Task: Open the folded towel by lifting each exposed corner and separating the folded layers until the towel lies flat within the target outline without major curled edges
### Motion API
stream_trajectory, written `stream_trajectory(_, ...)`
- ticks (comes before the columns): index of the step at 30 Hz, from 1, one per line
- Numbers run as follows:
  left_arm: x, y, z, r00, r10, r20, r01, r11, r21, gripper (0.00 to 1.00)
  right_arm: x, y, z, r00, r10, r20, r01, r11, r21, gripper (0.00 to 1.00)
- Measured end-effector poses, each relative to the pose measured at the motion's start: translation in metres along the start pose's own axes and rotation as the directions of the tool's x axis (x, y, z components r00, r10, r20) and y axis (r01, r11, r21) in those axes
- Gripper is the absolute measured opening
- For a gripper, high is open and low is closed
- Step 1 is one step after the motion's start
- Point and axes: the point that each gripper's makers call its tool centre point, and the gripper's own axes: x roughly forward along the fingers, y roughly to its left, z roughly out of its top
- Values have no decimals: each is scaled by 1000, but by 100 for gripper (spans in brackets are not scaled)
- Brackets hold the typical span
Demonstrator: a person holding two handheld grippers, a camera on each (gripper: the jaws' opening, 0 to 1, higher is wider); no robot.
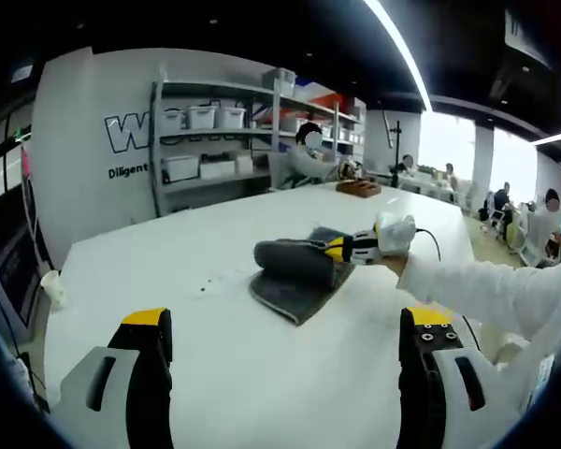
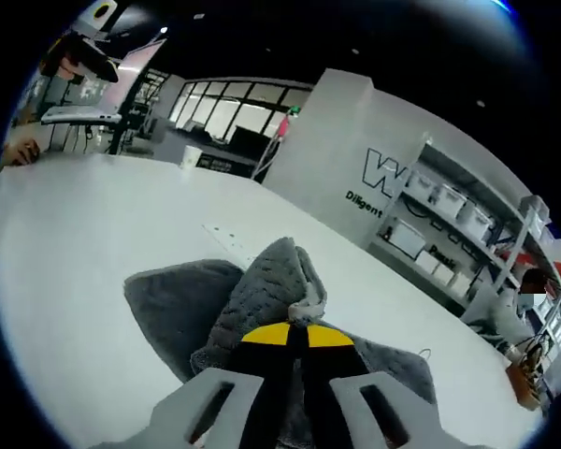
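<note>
A grey towel [image 1: 294, 271] lies folded on the white table [image 1: 196, 253], its top layer lifted into a roll. My right gripper [image 1: 341, 249] reaches in from the right, held by a white-gloved hand, and is shut on that raised layer. In the right gripper view the towel [image 2: 182, 304] bunches up into a ridge, and the yellow-tipped jaws of my right gripper [image 2: 295, 339] stand pinched together on the fold. My left gripper [image 1: 285, 327] hovers open above the near table, short of the towel, with nothing between its jaws.
Metal shelves [image 1: 220, 140] with white bins stand behind the table against a lettered wall. A brown box [image 1: 358, 187] sits at the table's far end. Several people sit at desks on the right. A white sleeve [image 1: 486, 290] crosses the right side.
</note>
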Motion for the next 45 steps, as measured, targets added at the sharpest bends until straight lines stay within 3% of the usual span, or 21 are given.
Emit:
stream_trajectory(34, 0, 2, 2, 1000, 1, -5, -1, 1000, 0, 99, -29, -81, -43, 980, -170, -105, 167, 985, -38, 0)
stream_trajectory(45, 0, 3, 3, 1000, 3, -4, -3, 1000, 0, 99, -45, -109, -58, 959, -232, -162, 209, 967, -146, 0)
